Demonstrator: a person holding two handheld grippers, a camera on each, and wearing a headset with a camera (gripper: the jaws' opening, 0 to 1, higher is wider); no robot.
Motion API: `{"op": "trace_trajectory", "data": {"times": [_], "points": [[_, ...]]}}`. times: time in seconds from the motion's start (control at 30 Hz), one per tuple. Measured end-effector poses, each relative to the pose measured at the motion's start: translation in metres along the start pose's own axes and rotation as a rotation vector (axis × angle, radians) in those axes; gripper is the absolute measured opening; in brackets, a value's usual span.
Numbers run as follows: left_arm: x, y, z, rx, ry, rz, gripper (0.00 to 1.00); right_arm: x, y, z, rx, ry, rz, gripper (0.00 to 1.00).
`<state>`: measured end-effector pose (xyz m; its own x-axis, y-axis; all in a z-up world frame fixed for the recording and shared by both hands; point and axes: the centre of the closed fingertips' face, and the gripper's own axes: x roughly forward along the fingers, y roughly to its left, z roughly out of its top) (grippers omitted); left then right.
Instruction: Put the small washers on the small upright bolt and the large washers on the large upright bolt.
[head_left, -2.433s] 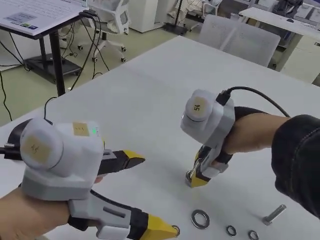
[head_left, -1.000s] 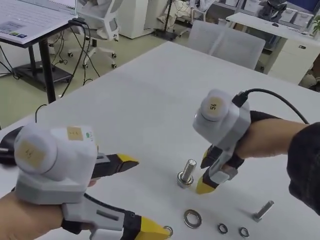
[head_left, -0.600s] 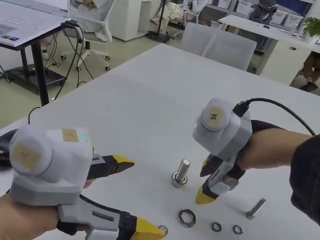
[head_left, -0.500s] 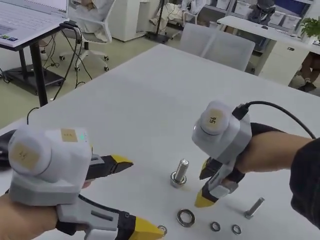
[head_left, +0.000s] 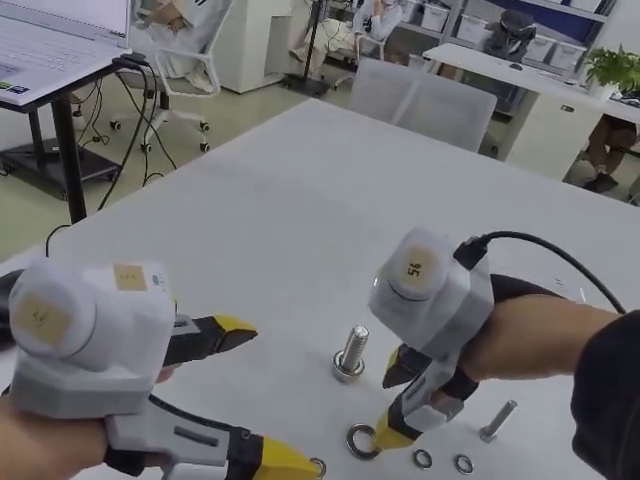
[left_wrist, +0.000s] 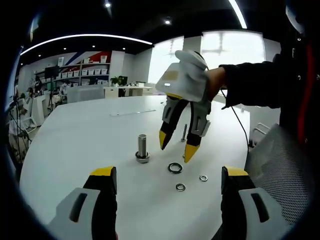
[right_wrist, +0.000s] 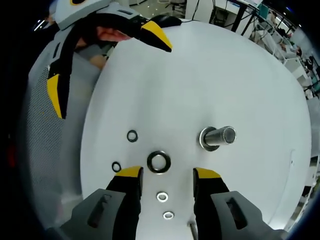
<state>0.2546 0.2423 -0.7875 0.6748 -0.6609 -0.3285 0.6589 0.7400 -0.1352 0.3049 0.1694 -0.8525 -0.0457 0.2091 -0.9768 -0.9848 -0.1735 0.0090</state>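
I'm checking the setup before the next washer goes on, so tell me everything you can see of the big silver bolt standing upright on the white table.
The large silver metal bolt stands upright on the white table, threaded shank up. A wider silver ring, head or washer, sits at its base. Nothing but the table touches it; the open right gripper hovers beside it, apart, above a loose large washer.

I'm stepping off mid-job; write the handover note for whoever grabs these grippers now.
Left gripper: open, empty, hanging beside the work.
Right gripper: open, empty, jaws pointed at the loose large washer.
Large bolt: upright, seemingly one washer already at its base.
Small bolt: lying flat on the table; small washers loose near it.
Left to do: seat that large washer, stand the small bolt, thread the small washers.
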Motion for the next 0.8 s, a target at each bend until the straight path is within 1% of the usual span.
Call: {"op": "trace_trajectory", "data": {"times": [0.27, 0.5, 0.8], "points": [[-0.002, -0.001, 0.001, 0.003, 0.000, 0.006, 0.86, 0.013, 0.010, -0.001, 0.000, 0.013, 0.030, 0.41], [-0.004, -0.001, 0.001, 0.001, -0.001, 0.010, 0.86, 0.019, 0.012, -0.002, 0.002, 0.023, 0.039, 0.40], [-0.004, 0.000, 0.000, 0.000, 0.003, 0.010, 0.86, 0.024, 0.009, -0.004, -0.008, 0.041, 0.025, 0.38]]}}
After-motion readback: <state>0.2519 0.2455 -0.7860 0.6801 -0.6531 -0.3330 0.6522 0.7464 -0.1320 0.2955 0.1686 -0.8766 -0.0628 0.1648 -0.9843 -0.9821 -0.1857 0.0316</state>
